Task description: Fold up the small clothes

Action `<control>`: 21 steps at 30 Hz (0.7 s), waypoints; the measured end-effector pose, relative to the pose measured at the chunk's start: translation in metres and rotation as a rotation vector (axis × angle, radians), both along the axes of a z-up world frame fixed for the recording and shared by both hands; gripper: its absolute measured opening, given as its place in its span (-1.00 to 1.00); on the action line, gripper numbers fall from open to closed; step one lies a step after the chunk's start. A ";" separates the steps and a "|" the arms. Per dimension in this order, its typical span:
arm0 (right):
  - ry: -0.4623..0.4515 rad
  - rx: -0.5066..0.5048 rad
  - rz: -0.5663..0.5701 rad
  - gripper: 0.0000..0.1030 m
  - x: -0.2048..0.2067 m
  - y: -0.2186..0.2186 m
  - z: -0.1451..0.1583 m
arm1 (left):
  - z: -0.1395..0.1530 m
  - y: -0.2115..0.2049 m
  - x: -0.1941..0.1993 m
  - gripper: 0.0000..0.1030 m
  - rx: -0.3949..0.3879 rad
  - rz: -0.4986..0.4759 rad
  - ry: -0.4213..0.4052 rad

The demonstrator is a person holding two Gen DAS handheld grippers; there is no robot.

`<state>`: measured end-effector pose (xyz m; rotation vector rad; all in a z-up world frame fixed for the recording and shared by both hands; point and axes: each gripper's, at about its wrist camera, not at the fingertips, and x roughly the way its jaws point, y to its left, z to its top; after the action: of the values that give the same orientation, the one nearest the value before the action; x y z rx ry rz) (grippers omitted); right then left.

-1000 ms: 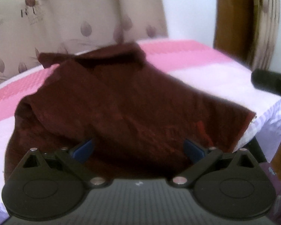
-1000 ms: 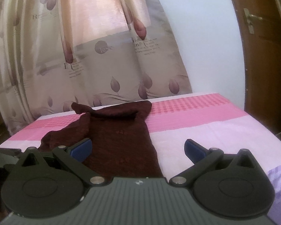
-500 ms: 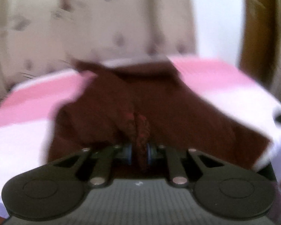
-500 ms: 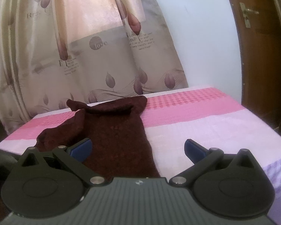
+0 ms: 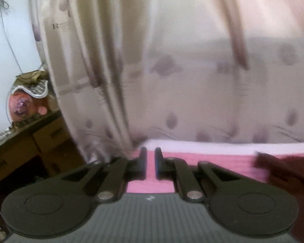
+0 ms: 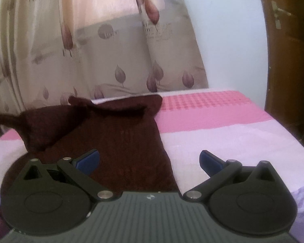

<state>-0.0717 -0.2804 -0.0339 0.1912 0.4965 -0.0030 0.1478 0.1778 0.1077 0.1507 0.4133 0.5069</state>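
A dark maroon knit garment (image 6: 119, 137) lies on the pink and white bed cover (image 6: 223, 129). Its left part is lifted and pulled out toward the left edge of the right wrist view. My right gripper (image 6: 150, 160) is open and empty, low over the garment's near right edge. My left gripper (image 5: 151, 165) has its jaws nearly together with a thin gap, and nothing shows between them. It points at the curtain over the pink cover (image 5: 212, 168). A blurred piece of the garment (image 5: 283, 172) shows at the right of the left wrist view.
A patterned beige curtain (image 6: 91, 40) hangs behind the bed. A brown wooden door (image 6: 287, 50) stands at the right. A wooden cabinet (image 5: 30, 147) with a round pink object (image 5: 24, 105) on top stands left of the bed.
My left gripper closed on a fold of the garment half a second ago, then swung up and left toward the curtain. The garment's left part has lifted. The right gripper stays open, slightly closer.
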 end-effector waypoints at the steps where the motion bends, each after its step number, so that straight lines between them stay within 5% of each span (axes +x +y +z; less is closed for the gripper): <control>1: 0.010 -0.003 -0.006 1.00 0.004 0.001 -0.001 | -0.001 0.009 0.010 -0.85 -0.004 0.021 0.009; 4: 0.047 -0.012 -0.016 1.00 0.019 0.005 -0.003 | -0.009 0.030 0.014 -0.85 -0.138 -0.081 0.061; 9: 0.054 -0.026 -0.001 1.00 0.036 0.015 -0.004 | -0.040 0.026 -0.048 -0.80 -0.328 -0.325 0.112; 10: 0.065 -0.019 0.008 1.00 0.040 0.016 -0.006 | -0.050 0.026 -0.060 -0.63 -0.386 -0.338 0.138; 13: 0.104 -0.019 0.057 1.00 0.051 0.025 -0.014 | -0.093 0.037 -0.091 0.69 -0.652 -0.348 0.190; 15: 0.117 -0.039 0.091 1.00 0.055 0.034 -0.017 | -0.124 0.044 -0.111 0.73 -0.795 -0.323 0.173; 21: 0.121 -0.042 0.127 1.00 0.057 0.045 -0.018 | -0.184 0.053 -0.100 0.73 -1.032 -0.278 0.251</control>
<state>-0.0144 -0.2351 -0.0522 0.1183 0.6284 0.0999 0.0482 0.2307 -0.0766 -0.7232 0.8376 -0.0439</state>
